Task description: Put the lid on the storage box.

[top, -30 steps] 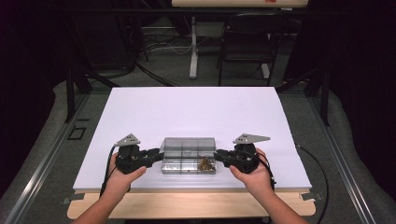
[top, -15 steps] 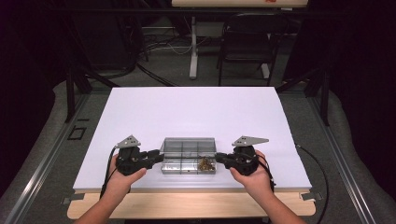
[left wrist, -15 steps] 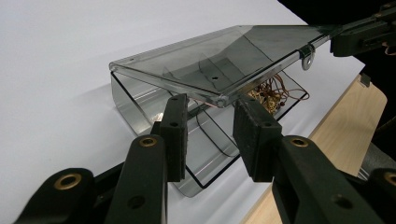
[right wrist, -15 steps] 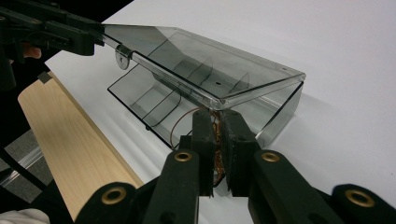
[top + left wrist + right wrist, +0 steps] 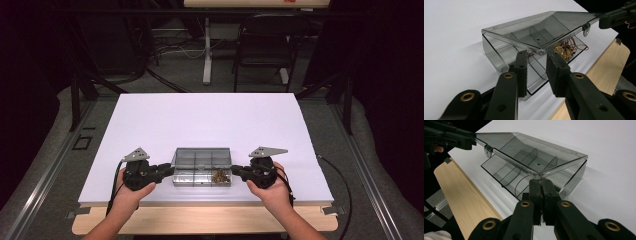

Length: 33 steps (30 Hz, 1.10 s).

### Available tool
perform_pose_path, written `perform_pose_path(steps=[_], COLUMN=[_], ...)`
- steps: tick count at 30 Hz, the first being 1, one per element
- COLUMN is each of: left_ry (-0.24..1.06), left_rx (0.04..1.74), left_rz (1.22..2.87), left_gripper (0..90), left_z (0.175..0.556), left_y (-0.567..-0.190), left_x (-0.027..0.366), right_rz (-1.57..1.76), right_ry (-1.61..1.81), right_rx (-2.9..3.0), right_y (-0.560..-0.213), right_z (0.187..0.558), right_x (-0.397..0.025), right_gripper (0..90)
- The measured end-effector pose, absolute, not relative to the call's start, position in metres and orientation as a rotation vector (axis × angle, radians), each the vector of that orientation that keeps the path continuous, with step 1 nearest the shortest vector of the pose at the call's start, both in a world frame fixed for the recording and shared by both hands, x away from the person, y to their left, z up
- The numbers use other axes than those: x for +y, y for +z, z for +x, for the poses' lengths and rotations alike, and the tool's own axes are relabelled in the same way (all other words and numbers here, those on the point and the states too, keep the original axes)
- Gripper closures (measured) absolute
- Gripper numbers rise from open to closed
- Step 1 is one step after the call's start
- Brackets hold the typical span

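A clear smoky plastic box [image 5: 202,167] with inner dividers sits near the front edge of the white table [image 5: 210,120], between the 2 grippers. Its hinged lid [image 5: 541,30] is lifted partway and slants above the base, with the hinge on the far side and the front edge raised. The high view shows 2 rows of compartments; how many there are in all I cannot tell. 1 front compartment toward the right holds a tangle of small brass-coloured parts and thin brown wires [image 5: 219,175]; the other compartments in sight look bare. A small latch tab [image 5: 488,150] hangs from the lid's front edge. The left gripper [image 5: 170,170] is at the box's left end, its jaws standing apart with the lid's corner just between or above them, whether touching I cannot tell. The right gripper [image 5: 540,185] is at the box's right end, its jaws pressed together on the lid's corner edge. 2 hands hold the grippers, 1 each. A bare wooden strip [image 5: 200,220] runs along the table's front.
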State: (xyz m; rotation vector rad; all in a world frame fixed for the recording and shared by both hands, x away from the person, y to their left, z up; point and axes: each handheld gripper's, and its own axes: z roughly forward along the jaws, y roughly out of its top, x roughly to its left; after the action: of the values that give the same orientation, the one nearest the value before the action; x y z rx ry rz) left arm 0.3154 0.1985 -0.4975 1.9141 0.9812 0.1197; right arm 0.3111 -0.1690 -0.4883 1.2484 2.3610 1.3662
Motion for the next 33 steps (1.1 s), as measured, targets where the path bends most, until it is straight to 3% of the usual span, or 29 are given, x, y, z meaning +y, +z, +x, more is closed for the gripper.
perform_pose_path(steps=[33], left_ry=[0.125], left_rx=[0.982], left_rz=[1.927], left_gripper=[74.0], left_z=[0.305], left_y=[-0.514], left_x=[0.199], right_rz=[1.216], right_ry=[1.352], right_rx=[2.36], right_y=[-0.507], right_z=[0.301], right_x=[-0.166], right_gripper=[86.5])
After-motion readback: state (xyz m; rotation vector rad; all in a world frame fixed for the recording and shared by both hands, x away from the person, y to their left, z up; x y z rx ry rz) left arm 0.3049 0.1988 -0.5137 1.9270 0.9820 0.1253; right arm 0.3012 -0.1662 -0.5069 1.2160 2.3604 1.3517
